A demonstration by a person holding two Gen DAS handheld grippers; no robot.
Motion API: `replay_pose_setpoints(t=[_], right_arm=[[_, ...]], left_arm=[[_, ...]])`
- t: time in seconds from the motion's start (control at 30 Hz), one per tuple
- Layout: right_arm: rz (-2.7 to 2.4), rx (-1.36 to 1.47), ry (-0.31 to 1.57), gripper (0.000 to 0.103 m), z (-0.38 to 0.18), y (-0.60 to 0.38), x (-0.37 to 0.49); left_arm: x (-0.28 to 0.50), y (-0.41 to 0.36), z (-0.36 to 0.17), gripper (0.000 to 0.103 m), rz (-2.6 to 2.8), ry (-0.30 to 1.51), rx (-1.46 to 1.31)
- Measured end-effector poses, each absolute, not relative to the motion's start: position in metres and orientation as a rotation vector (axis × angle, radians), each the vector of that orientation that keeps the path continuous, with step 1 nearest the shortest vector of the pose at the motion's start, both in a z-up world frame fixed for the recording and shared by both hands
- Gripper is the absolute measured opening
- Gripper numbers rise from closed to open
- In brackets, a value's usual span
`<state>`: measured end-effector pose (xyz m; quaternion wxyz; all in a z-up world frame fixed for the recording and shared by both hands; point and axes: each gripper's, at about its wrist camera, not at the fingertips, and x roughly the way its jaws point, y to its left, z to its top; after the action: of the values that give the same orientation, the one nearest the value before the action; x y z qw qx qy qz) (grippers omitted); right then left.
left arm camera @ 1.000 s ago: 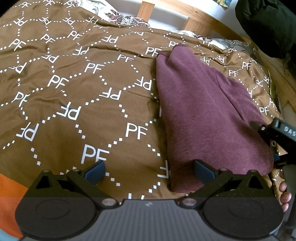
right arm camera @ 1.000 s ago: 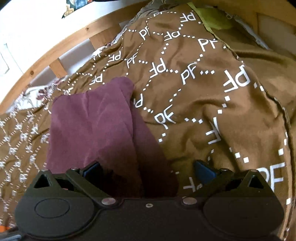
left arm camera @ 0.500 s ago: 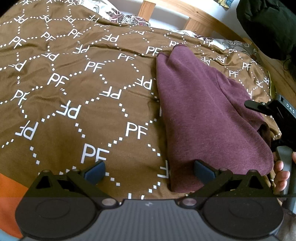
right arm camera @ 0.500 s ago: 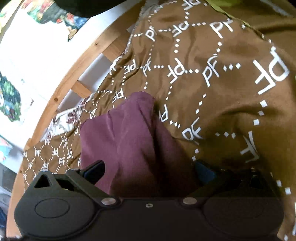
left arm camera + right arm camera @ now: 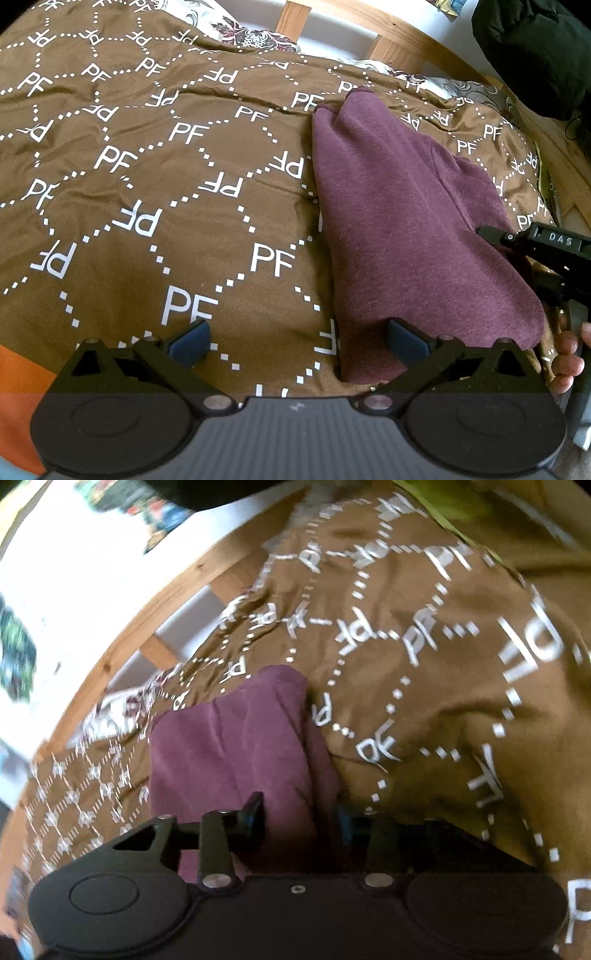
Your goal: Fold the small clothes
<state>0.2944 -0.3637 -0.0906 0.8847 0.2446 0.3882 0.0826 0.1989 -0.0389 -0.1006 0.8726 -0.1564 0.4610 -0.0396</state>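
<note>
Fingers point(image 5: 255, 808) of the right gripper point(image 5: 299, 818) have just been closing, pinching the garment point(image 5: 236, 746). Only its body and a hand point(image 5: 567, 360) are shown at 3 o'clock in the left view, where the left gripper point(image 5: 299, 341) is spread over the bedspread point(image 5: 147, 192).

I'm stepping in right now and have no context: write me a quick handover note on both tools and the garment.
Right tool: jaws have just been closing; near edge of the maroon garment sits between them, grip looks taken.
Left tool: open, holds nothing, right pad over the garment's near left corner.
Garment: lies lengthwise on the brown bedspread, apparently folded once.
Left: grip the left corner, fold again.
</note>
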Motion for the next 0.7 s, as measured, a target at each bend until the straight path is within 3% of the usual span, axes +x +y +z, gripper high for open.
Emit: replay_pose_setpoints(t=[0.33, 0.7], right_arm=[[0.177, -0.27, 0.648, 0.032, -0.076, -0.275, 0.264], [0.178, -0.511, 0.581, 0.031, -0.082, -0.249, 0.25]], left_arm=[[0.199, -0.038, -0.101, 0.103, -0.084, 0.963, -0.326], [0.199, -0.039, -0.102, 0.103, -0.084, 0.962, -0.327]])
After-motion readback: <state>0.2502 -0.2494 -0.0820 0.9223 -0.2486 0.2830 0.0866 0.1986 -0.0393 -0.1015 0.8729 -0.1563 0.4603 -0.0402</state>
